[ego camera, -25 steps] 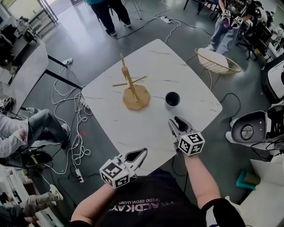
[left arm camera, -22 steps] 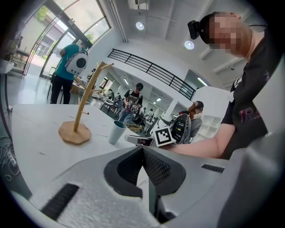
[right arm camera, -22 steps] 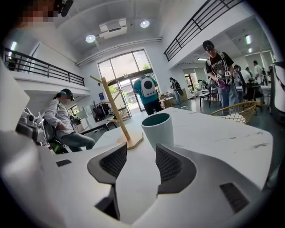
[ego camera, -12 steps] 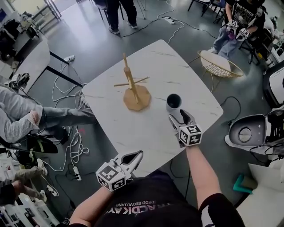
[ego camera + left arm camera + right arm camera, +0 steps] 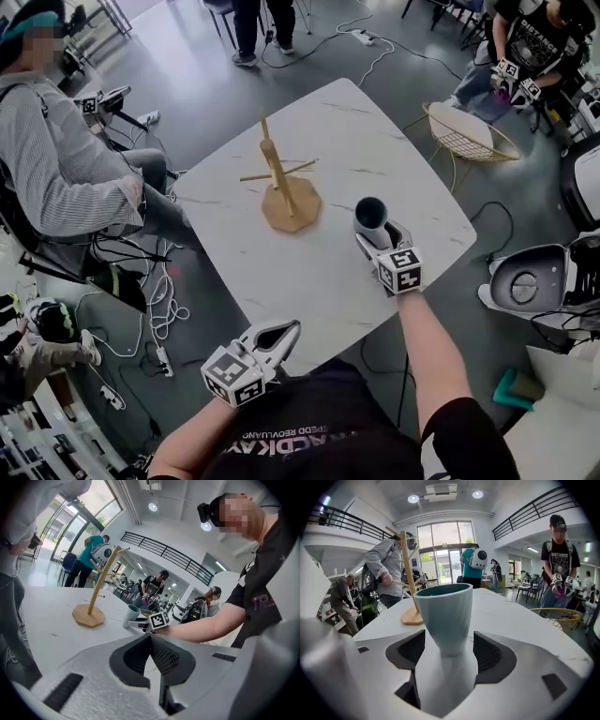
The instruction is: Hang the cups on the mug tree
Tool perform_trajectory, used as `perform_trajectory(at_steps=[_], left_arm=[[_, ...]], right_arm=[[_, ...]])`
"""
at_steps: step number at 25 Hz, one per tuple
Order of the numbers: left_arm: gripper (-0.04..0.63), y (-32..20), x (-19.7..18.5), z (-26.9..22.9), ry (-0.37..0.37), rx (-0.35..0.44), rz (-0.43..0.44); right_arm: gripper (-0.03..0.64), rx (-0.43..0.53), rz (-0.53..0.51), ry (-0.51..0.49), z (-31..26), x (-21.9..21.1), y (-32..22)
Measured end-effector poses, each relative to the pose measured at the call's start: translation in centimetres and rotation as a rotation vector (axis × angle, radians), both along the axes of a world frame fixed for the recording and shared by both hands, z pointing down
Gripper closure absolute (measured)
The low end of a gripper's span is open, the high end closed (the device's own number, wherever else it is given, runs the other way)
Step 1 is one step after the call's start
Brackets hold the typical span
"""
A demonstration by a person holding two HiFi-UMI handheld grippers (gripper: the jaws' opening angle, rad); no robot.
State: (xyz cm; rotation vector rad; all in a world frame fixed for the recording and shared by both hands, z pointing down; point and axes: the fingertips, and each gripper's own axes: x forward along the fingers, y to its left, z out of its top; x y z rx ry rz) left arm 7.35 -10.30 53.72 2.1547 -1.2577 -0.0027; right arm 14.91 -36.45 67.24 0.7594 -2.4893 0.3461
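Partly covered by the right gripper [image 5: 378,236] in the head view, the 1 cup [image 5: 368,214] shows only its dark mouth and upper wall there, and no view shows its handle. The right gripper view fills this in: the pale blue-green cup stands upright on the table [image 5: 319,281], not on the tree. Its narrow foot sits between the 2 jaws, and a gap is open on each side between its wall and the dark pads [image 5: 491,656]. Those jaws stand wide apart, press on nothing, and have just been opening. The left gripper [image 5: 286,330] hangs well back and to the left of the right one, over the table's near edge by the wearer's chest. Its jaws are closed together, with nothing between them. Ahead of the right gripper and off to its left, well apart from the cup, stands the 1 wooden mug tree [image 5: 277,178] on a flat many-sided base; its thin pegs are too fine to count surely. The table is white with faint marble veining and rounded corners. Around it lies a grey floor [image 5: 187,75] strewn with cables [image 5: 164,309], and a yellow wire chair [image 5: 466,134] stands beyond the right gripper. 3 other people show in the head view: 1 seated in a striped top [image 5: 66,159], 1 seated holding marker cubes [image 5: 530,47], and 1 standing, cut off at the legs [image 5: 253,28]. The gripper views show a tall hall with glass doors, railed balconies and ceiling lights.
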Motion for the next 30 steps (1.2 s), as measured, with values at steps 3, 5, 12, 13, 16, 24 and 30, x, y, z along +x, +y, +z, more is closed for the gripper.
perform_trajectory(at_steps=[3, 5, 12, 13, 16, 24, 30], left_arm=[[0.601, 0.0, -0.1, 0.1, 0.001, -0.008, -0.008], [0.601, 0.0, 0.0, 0.2, 0.0, -0.013, -0.01], [0.601, 0.3, -0.2, 0.3, -0.002, -0.033, -0.02], [0.601, 0.3, -0.3, 0.4, -0.003, -0.036, -0.023], [0.601, 0.4, -0.3, 0.6, -0.005, -0.041, -0.028], [0.601, 0.4, -0.2, 1.0, -0.009, -0.051, -0.039], [0.601, 0.4, -0.4, 1.0, -0.013, -0.053, -0.044]], right_arm=[[0.308, 0.013, -0.029, 0.013, 0.2, -0.4, -0.3], [0.308, 0.019, -0.042, 0.018, 0.2, -0.7, -0.5], [0.307, 0.027, -0.065, 0.002, -0.1, -2.1, -1.0], [0.305, 0.03, -0.067, -0.001, -0.1, -2.2, -1.2], [0.306, 0.038, -0.076, -0.007, -0.2, -2.7, -1.7], [0.307, 0.048, -0.073, -0.037, -0.1, -3.3, -2.3], [0.307, 0.056, -0.072, -0.022, -0.2, -4.4, -3.0]])
